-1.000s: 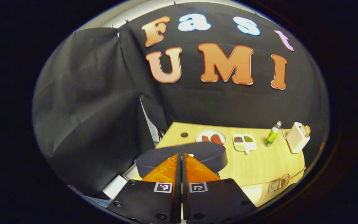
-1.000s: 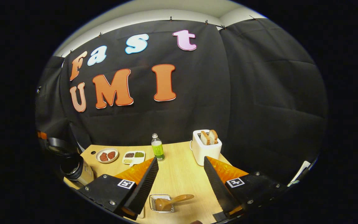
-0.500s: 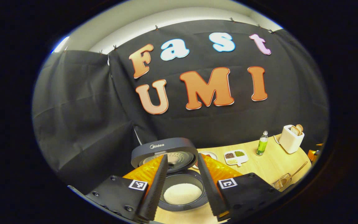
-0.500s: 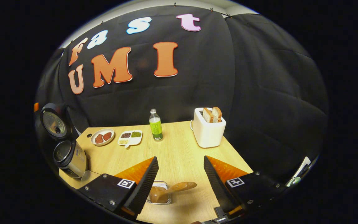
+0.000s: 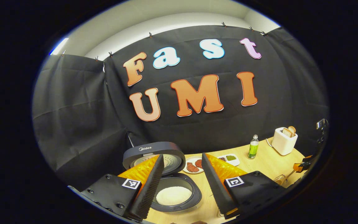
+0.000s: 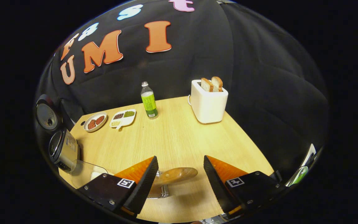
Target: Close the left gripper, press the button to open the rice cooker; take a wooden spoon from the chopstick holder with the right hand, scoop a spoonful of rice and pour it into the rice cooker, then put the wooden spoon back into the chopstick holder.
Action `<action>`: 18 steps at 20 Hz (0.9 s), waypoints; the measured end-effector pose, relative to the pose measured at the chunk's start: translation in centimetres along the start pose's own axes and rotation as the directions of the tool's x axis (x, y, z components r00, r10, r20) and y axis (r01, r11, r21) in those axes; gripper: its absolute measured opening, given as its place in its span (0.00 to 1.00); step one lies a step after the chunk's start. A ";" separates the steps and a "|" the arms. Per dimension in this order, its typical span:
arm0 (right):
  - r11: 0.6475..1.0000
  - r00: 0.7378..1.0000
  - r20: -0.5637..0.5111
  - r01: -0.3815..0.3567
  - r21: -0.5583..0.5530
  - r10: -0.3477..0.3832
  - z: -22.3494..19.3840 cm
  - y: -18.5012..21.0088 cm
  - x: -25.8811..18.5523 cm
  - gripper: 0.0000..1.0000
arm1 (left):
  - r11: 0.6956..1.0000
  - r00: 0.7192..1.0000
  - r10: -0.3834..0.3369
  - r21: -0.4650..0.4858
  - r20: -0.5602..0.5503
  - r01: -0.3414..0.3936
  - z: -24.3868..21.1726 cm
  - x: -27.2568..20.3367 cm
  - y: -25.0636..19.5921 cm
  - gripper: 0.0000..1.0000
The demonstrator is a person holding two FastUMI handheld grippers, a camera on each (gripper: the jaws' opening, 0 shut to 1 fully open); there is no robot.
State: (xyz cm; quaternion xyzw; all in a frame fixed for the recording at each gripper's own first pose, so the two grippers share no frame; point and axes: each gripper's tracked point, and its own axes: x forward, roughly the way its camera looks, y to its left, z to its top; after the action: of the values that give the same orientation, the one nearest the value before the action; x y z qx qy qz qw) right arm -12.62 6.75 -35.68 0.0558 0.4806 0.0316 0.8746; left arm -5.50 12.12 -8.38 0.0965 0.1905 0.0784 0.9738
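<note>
In the left gripper view the dark rice cooker (image 5: 196, 194) stands open, its lid (image 5: 149, 150) tipped up behind a pot of white rice (image 5: 173, 195). My left gripper (image 5: 182, 156) hangs open just above and in front of it, touching nothing. In the right gripper view the wooden spoon (image 6: 176, 175) sticks out of a small metal chopstick holder (image 6: 159, 193) near the table's front edge. My right gripper (image 6: 180, 157) is open, low over the table, with the spoon's end between its fingers and apart from both. The cooker (image 6: 62, 149) also stands at the far left there.
A clear container (image 6: 85, 170) sits beside the cooker. Farther back on the wooden table (image 6: 179, 137) are a plate of meat (image 6: 94, 121), a divided dish (image 6: 123, 118), a green bottle (image 6: 149, 101) and a white toaster (image 6: 208, 104) holding bread.
The left gripper went from shut over the cooker to open and pulled back, and the lid sprang up. The right gripper dropped lower and closer, bringing the spoon between its fingers.
</note>
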 end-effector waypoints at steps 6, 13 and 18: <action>0.972 0.989 -0.080 -0.107 0.211 0.126 -3.1 3.3 1.7 0.82 | 0.998 1.000 -0.015 -0.062 0.002 0.015 -0.3 -0.4 -0.6 0.84; 0.966 0.985 -0.118 -0.093 0.242 0.124 -4.6 5.0 3.8 0.51 | 0.995 0.999 -0.042 -0.095 0.020 0.043 0.0 -0.7 -1.5 0.84; 0.955 0.985 -0.099 -0.109 0.277 0.142 -4.1 5.7 3.7 0.19 | 0.994 0.999 -0.042 -0.100 0.016 0.043 -0.6 -0.8 -1.5 0.92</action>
State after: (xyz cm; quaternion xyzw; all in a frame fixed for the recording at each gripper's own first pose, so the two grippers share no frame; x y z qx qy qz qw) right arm -14.08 13.09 -40.18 0.2033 0.5268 0.0246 0.8250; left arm -6.26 10.63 -8.96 0.0439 0.1817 0.0665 0.9801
